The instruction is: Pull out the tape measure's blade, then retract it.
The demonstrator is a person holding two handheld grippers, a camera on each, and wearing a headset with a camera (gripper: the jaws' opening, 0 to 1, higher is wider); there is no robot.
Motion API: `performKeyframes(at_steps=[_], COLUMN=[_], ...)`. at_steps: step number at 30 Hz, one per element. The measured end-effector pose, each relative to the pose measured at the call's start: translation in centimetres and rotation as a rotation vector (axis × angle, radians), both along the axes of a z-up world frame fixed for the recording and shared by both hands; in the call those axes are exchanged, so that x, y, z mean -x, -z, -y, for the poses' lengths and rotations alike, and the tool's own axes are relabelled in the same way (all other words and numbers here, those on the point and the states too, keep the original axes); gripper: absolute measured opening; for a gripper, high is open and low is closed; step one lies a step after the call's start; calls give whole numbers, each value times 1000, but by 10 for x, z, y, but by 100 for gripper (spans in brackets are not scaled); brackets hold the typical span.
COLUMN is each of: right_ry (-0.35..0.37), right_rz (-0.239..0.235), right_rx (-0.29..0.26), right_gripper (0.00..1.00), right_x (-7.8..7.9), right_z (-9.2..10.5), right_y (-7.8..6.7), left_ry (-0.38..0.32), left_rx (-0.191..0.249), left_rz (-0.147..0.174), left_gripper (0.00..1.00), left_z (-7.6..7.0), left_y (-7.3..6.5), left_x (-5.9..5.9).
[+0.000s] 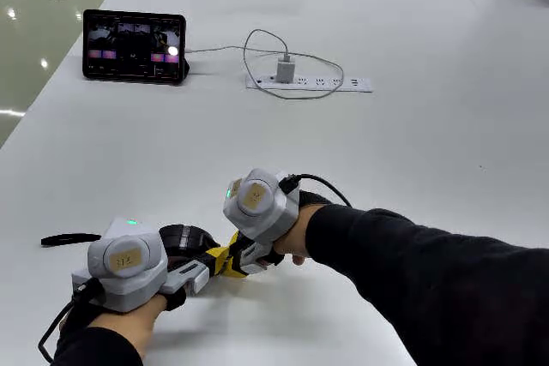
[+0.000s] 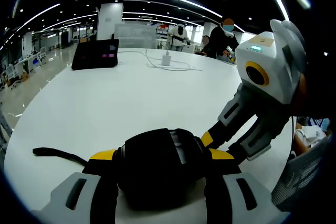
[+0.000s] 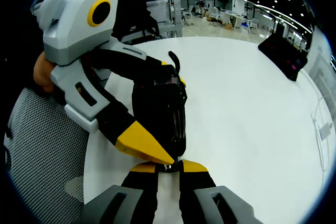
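tape measure: black case lying on the worktop, between the left tool's jaws
left tool: clenched on the tape measure
right tool: at the tape measure's mouth, pinching the blade tip

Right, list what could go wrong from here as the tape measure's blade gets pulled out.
1. The right gripper pinches a very small bit at the mouth of the tape measure, so it may slip off once the pull starts.
2. The left gripper clamps the rounded case by its sides, so the case could twist or squeeze out.
3. The two grippers' jaws sit crowded together and could knock each other.
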State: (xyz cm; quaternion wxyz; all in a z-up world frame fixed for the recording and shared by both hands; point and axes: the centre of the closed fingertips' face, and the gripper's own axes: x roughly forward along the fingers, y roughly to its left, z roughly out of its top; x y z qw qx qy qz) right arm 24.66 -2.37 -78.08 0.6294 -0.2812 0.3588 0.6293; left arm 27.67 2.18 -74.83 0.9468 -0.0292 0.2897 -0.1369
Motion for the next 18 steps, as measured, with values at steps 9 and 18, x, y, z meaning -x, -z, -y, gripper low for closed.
performKeyframes(at_steps=[9,18], right_ry=[-5,-23], right_rz=[14,39], right_rx=[-3,-7], right_gripper=[12,12], right_x=[0,1], right_z=[-1,-1], right_y=[0,0], left_ry=[1,9], left_rx=[-1,7], left_rz=[2,5], left_gripper=[63,64], left_z=[0,2], left_y=[0,0], left_x=[0,0])
